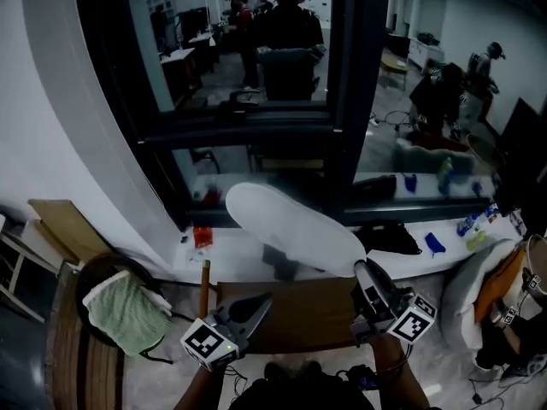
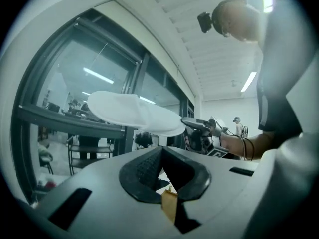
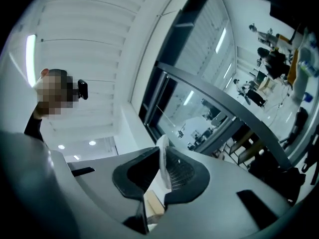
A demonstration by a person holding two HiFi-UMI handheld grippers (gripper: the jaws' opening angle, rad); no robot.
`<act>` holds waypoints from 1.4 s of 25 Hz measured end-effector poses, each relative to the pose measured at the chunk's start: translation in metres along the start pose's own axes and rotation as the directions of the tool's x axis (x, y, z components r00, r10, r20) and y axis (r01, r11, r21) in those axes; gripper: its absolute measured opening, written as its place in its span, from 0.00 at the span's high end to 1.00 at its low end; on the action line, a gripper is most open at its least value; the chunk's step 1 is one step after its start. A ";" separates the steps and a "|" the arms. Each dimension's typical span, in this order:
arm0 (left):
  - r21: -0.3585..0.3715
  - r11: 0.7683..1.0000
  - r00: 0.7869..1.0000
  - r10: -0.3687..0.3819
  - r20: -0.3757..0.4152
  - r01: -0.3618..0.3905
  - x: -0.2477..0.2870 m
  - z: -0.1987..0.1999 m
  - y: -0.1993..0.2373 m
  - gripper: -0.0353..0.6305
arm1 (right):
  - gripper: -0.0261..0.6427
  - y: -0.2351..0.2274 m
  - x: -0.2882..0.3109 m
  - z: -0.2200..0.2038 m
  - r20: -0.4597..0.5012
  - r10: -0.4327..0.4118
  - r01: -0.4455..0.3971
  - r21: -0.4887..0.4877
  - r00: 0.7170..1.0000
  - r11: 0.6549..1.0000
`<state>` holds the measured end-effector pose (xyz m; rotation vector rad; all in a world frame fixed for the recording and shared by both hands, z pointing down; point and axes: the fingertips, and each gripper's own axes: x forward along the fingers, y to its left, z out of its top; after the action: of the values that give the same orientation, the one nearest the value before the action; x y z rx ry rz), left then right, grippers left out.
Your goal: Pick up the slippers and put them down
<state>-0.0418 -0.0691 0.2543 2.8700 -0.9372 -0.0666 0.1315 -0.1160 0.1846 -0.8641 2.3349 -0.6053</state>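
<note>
Left claw (image 1: pixel 259 306) and right claw (image 1: pixel 366 273) are the closest things, both poking up on the near side of the window (image 1: pixel 342 101), lower than its bottom bar. The right claw is clamped on the slipper (image 1: pixel 291 227). In its own view you can see a thin white edge pinched flat between the pads, so it's got it by the rim at one end. The rest of the slipper sticks out in mid-air, right in front of the window's bottom bar, touching nothing else. The left claw is closed up with nothing in it, tips together, and isn't touching the slipper.

So where's the task at? I'd say the pick-up half is done for this one, since the slipper's clear of every surface and carried by one claw alone. The put-down is what's left. I can't tell where it's meant to land, but there's what looks like a brown worktop (image 1: pixel 295 314) on this side of the window, under the claws, and that'd be my guess.

The task says slippers, plural, but I only spot the one white one. If there's a mate, it's in none of the views, so that one isn't started as far as I can see. The grip's only on a thin edge too, so I reckon it could flop or slip out on the way down.
</note>
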 end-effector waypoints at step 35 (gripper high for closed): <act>-0.083 0.996 0.995 0.031 -0.100 -0.039 -0.003 -0.049 0.006 0.94 | 0.89 -0.074 -0.020 -0.073 -0.098 -0.142 0.161 0.224 0.985 0.961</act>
<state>-0.0436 -0.0669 0.3033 2.7505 -0.9421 0.0373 0.1286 -0.1375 0.2880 -0.9287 2.2252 -0.9727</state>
